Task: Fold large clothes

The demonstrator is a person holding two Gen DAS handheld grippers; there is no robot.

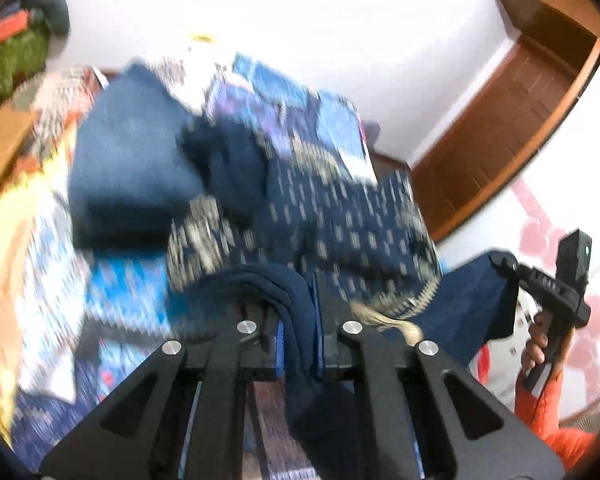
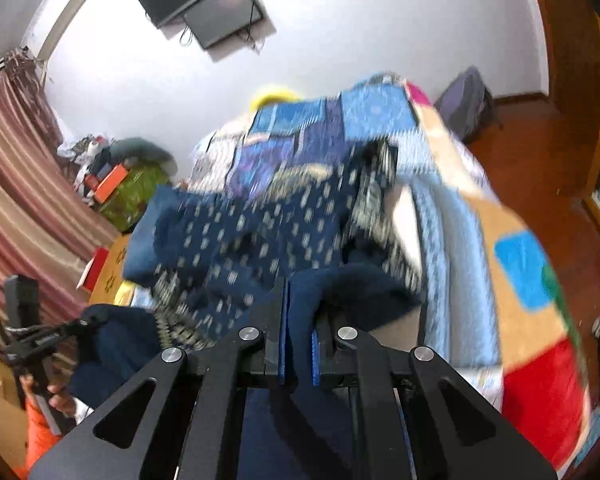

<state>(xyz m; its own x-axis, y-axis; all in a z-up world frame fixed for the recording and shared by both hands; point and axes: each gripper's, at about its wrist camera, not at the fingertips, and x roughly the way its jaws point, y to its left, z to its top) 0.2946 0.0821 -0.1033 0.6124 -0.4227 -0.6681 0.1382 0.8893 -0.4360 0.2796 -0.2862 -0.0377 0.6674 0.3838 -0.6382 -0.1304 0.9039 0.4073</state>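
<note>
The navy garment was clenched by both the left gripper and the right gripper above the bed; its edge would best be kept taut and level.

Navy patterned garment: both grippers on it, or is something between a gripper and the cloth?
Nothing visible is between. The left gripper and right gripper are each shut on the navy patterned garment, which lies over the patchwork bedspread.

The left gripper and right gripper are each clamped on dark blue fabric, angled downward, and gripped at the handle by a hand in an orange sleeve.
</note>
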